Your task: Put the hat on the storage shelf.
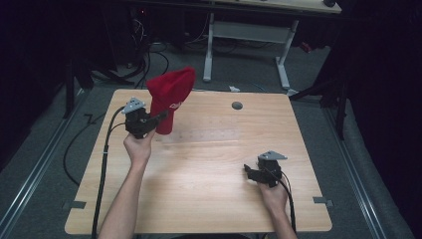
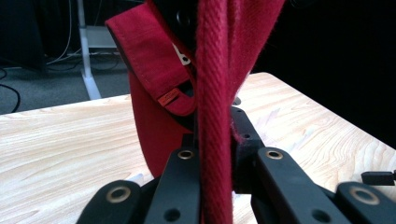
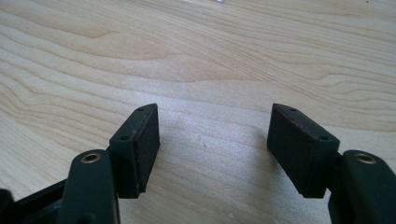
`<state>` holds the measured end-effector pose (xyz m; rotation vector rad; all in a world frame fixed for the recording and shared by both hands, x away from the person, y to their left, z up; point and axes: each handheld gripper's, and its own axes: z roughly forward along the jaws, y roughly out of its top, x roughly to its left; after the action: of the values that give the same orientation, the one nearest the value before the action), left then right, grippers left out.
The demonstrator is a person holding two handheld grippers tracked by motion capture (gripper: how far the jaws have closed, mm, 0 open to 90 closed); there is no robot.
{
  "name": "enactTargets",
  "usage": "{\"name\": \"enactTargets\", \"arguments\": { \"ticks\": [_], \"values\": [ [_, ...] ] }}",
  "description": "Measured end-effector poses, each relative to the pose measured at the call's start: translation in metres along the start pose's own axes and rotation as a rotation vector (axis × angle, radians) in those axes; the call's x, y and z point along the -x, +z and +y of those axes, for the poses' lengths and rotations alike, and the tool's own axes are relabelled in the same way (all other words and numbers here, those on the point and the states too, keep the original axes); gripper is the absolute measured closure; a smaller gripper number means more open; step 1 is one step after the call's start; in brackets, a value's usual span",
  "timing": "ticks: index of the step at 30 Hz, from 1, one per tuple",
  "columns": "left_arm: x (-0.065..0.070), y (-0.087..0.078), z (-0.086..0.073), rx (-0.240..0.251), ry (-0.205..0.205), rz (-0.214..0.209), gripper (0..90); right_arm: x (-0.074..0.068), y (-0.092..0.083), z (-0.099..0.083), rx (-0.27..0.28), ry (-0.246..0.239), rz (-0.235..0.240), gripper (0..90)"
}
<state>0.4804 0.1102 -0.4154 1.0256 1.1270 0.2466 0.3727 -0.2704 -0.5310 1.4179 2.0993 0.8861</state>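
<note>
- Left tongs [image 1: 161, 117] clamped on red cap [image 1: 170, 97], upper left of frame, cap's long axis upright above the table [image 1: 209, 169].
- Right tongs [image 1: 247, 171] wide open, empty, lower right, well apart from cap.

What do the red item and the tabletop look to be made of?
Red cap: soft woven fabric, matte; the left gripper view shows a twill-weave band with fuzzy edges clamped in the left gripper. Table: pale wood or wood-look laminate with a smooth, slightly glossy finish; grain lines run across it.
</note>
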Motion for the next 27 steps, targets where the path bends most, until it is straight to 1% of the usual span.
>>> {"name": "enactTargets", "arguments": {
  "ticks": [3, 6, 8, 13, 15, 19, 22, 24, 26, 27],
  "values": [
    [-0.003, 0.002, -0.002, 0.003, 0.017, 0.010, 84.0, 0.000, 0.000, 0.000, 0.001, -0.003, -0.002, 34.6],
    [-0.006, 0.001, -0.004, 0.008, 0.007, 0.006, 84.0, 0.000, 0.000, 0.000, 0.001, -0.002, -0.001, 34.6],
    [-0.006, 0.001, -0.006, 0.005, 0.015, 0.006, 84.0, 0.000, 0.000, 0.000, 0.001, -0.002, -0.002, 34.6],
    [-0.007, 0.000, -0.008, 0.010, 0.015, 0.000, 84.2, -0.001, 0.000, 0.000, 0.001, 0.000, -0.002, 34.6],
    [-0.007, -0.002, -0.010, 0.006, 0.020, -0.001, 84.2, -0.001, 0.000, 0.000, 0.001, 0.001, -0.002, 34.6],
    [-0.006, -0.006, -0.014, -0.003, 0.018, 0.000, 84.2, -0.001, 0.000, 0.000, 0.001, 0.000, -0.002, 34.6],
    [-0.007, -0.011, -0.016, -0.020, 0.006, 0.007, 84.2, -0.001, 0.000, 0.000, 0.001, 0.000, -0.002, 34.6],
    [-0.006, -0.014, -0.018, -0.031, 0.022, 0.018, 84.2, -0.001, 0.000, 0.000, 0.001, 0.000, -0.002, 34.6],
    [-0.007, -0.017, -0.020, -0.036, 0.014, 0.021, 84.1, -0.001, 0.000, 0.000, 0.001, 0.000, -0.002, 34.6],
    [-0.009, -0.018, -0.021, -0.038, 0.003, 0.022, 84.0, -0.001, 0.000, 0.000, 0.001, 0.000, -0.002, 34.6]
  ]
}}
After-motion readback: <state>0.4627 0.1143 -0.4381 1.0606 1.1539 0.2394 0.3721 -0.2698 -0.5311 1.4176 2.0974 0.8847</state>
